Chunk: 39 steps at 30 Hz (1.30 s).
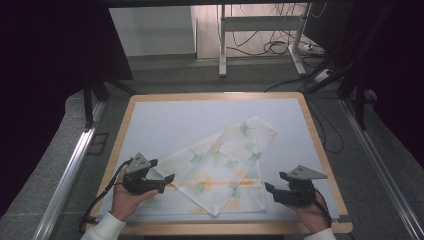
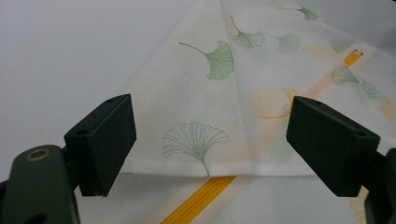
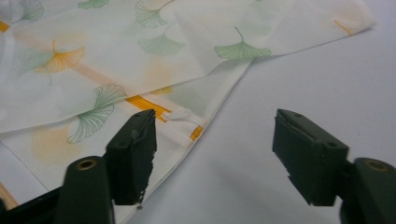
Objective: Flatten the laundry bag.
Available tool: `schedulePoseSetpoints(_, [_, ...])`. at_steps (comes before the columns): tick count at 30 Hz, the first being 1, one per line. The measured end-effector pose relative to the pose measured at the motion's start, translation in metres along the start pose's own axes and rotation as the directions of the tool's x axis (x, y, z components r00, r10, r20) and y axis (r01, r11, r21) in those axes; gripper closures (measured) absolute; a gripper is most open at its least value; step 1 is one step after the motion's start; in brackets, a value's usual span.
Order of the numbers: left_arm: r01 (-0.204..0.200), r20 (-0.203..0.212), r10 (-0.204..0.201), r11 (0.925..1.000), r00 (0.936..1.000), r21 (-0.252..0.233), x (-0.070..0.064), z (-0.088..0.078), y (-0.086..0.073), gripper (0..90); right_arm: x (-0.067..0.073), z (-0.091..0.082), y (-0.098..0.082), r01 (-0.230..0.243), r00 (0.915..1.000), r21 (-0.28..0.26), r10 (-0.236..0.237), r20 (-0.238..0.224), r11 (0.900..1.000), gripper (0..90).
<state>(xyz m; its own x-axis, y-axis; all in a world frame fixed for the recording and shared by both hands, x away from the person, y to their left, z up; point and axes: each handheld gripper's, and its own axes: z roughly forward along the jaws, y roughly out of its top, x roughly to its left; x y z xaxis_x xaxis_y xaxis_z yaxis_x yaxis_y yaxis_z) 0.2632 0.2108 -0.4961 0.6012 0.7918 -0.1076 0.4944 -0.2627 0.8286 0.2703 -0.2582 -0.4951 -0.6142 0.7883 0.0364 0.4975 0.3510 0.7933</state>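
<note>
The cloth (image 1: 215, 172), folded with a flap turned toward the far right corner, lay along the near edge of the table (image 1: 320, 145), flanked by the left gripper (image 1: 167, 183) and right gripper (image 1: 268, 191), both with jaws spread, gripping nothing.

A lab or recording rig is indicated rather than a home. A wood-edged worktop (image 1: 320, 145) covered by a pale mat is set in the middle of the high view, flanked by aluminium rails (image 1: 67, 170) at lower left and lower right. Black curtains (image 1: 45, 75) are hung at the left and right edges. At the top of the frame, a metal-legged stand (image 1: 222, 45) is seen on a grey floor, with loose cables (image 1: 272, 47) coiled beside it and trailing toward the right.
</note>
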Motion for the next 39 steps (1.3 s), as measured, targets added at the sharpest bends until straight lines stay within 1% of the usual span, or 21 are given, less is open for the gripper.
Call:
schedulePoseSetpoints(3, [0.002, 0.011, -0.002, 1.0000, 0.9999, 0.005, 0.000, 0.000, 0.000, 16.0, 0.003, -0.001, 0.001, 0.011, 0.9999, -0.004, -0.011, -0.012, 1.000, 40.7])
schedulePoseSetpoints(5, [0.001, 0.010, -0.001, 0.9999, 1.0000, 0.012, 0.000, 0.001, 0.000, 16.1, 0.004, -0.002, 0.001, 0.019, 0.9994, -0.013, -0.019, -0.030, 1.000, 46.0])
schedulePoseSetpoints(7, [-0.001, 0.012, 0.001, 0.9999, 0.9999, 0.015, 0.000, 0.002, 0.000, 16.0, 0.006, -0.003, 0.002, 0.022, 0.9991, -0.016, -0.023, -0.035, 1.000, 55.9])
schedulePoseSetpoints(9, [-0.001, 0.017, 0.000, 0.9999, 0.9998, 0.015, -0.001, 0.002, 0.001, 16.1, 0.007, -0.003, 0.003, 0.024, 0.9978, -0.018, -0.026, -0.061, 1.000, 66.1])
schedulePoseSetpoints(11, [-0.002, 0.020, 0.002, 0.9999, 0.9998, 0.016, -0.001, 0.002, 0.001, 16.1, 0.008, -0.003, 0.004, 0.027, 0.9971, -0.017, -0.028, -0.071, 0.999, 74.6])
schedulePoseSetpoints(13, [-0.003, 0.019, 0.003, 0.9999, 0.9998, 0.016, -0.002, 0.002, 0.001, 16.2, 0.011, -0.004, 0.005, 0.034, 0.9971, -0.032, -0.036, -0.068, 0.999, 79.2])
schedulePoseSetpoints(15, [0.002, 0.028, -0.003, 0.9998, 0.9996, 0.020, -0.002, 0.001, 0.001, 16.6, 0.013, -0.005, 0.005, 0.052, 0.9961, -0.044, -0.054, -0.070, 0.998, 83.1])
schedulePoseSetpoints(16, [0.002, 0.028, -0.003, 0.9998, 0.9996, 0.020, -0.002, 0.001, 0.001, 17.4, 0.013, -0.005, 0.005, 0.052, 0.9961, -0.044, -0.054, -0.070, 0.998, 83.1])
schedulePoseSetpoints(17, [0.001, 0.031, -0.002, 0.9998, 0.9995, 0.018, -0.003, 0.000, 0.002, 17.6, 0.015, -0.006, 0.006, 0.056, 0.9955, -0.049, -0.059, -0.074, 0.997, 86.3])
schedulePoseSetpoints(20, [-0.004, 0.031, 0.003, 0.9999, 0.9995, 0.014, -0.004, 0.000, 0.002, 17.6, 0.016, -0.005, 0.006, 0.059, 0.9937, -0.040, -0.063, -0.093, 0.997, 88.7])
schedulePoseSetpoints(27, [-0.013, 0.033, 0.013, 0.9998, 0.9994, 0.015, -0.006, 0.001, 0.003, 17.8, 0.019, 0.001, 0.005, 0.071, 0.9902, -0.005, -0.071, -0.120, 0.997, 89.1])
schedulePoseSetpoints(29, [-0.017, 0.040, 0.016, 0.9998, 0.9991, 0.011, -0.008, 0.000, 0.004, 18.1, 0.020, 0.003, 0.005, 0.074, 0.9896, 0.010, -0.072, -0.125, 0.997, 89.1])
schedulePoseSetpoints(31, [-0.011, 0.058, 0.011, 0.9999, 0.9983, 0.006, -0.010, 0.000, 0.005, 18.3, 0.022, 0.005, 0.004, 0.078, 0.9892, 0.020, -0.075, -0.126, 0.997, 89.1])
schedulePoseSetpoints(33, [-0.021, 0.055, 0.021, 0.9998, 0.9983, 0.007, -0.012, 0.000, 0.005, 18.3, 0.023, 0.007, 0.004, 0.077, 0.9898, 0.026, -0.074, -0.122, 0.997, 89.1])
schedulePoseSetpoints(39, [-0.030, 0.060, 0.029, 0.9995, 0.9978, 0.012, -0.015, 0.002, 0.006, 18.3, 0.024, 0.013, 0.002, 0.072, 0.9893, 0.050, -0.065, -0.130, 0.996, 89.1])
